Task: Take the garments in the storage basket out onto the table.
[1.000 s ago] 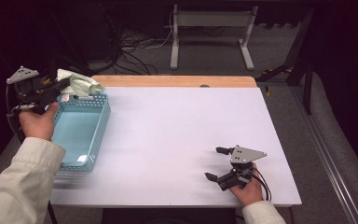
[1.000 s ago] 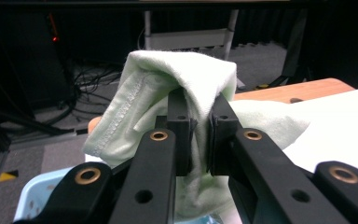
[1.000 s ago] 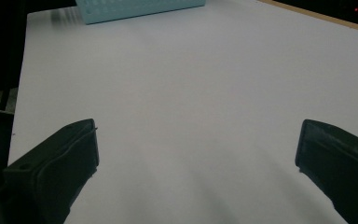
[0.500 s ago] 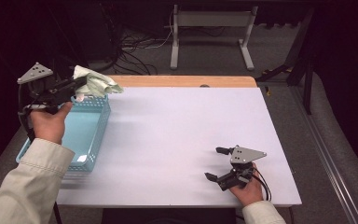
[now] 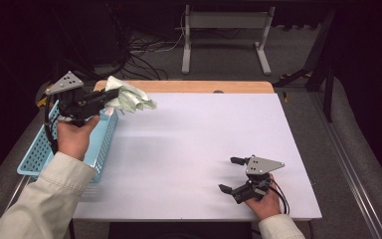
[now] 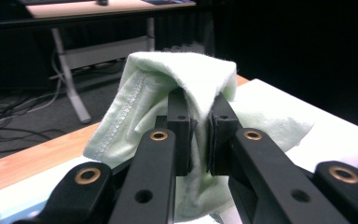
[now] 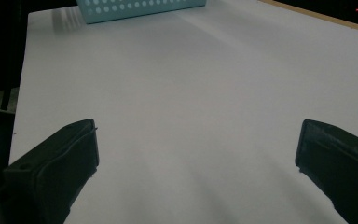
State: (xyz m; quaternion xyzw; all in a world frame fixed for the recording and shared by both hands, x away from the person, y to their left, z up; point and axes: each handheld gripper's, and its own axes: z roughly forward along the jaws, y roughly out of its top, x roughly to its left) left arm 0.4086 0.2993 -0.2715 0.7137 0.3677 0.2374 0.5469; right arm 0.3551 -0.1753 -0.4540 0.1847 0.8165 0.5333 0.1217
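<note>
A pale green cloth [image 5: 129, 98] hangs in the air over the table's far left corner, pinched by my left gripper [image 5: 112, 95], which is shut on it. In the left gripper view the cloth [image 6: 168, 84] drapes over both closed jaws of that gripper [image 6: 199, 126]. A light blue perforated basket [image 5: 36, 154] sits at the table's left edge, under and behind the left hand. Near the front right of the white table [image 5: 194, 134], my right gripper [image 5: 230, 174] rests open with nothing between its jaws; its own view has the gripper [image 7: 196, 154] spread wide over bare tabletop.
The basket's wall [image 7: 140, 8] stands at the far end of the right gripper view. A wooden strip [image 5: 189, 86] runs along the table's far edge. Cables and a metal frame [image 5: 224, 35] lie on the floor beyond.
My left gripper has lifted the cloth out of the basket and carried it right and up, toward the table. The right gripper has stayed put.
</note>
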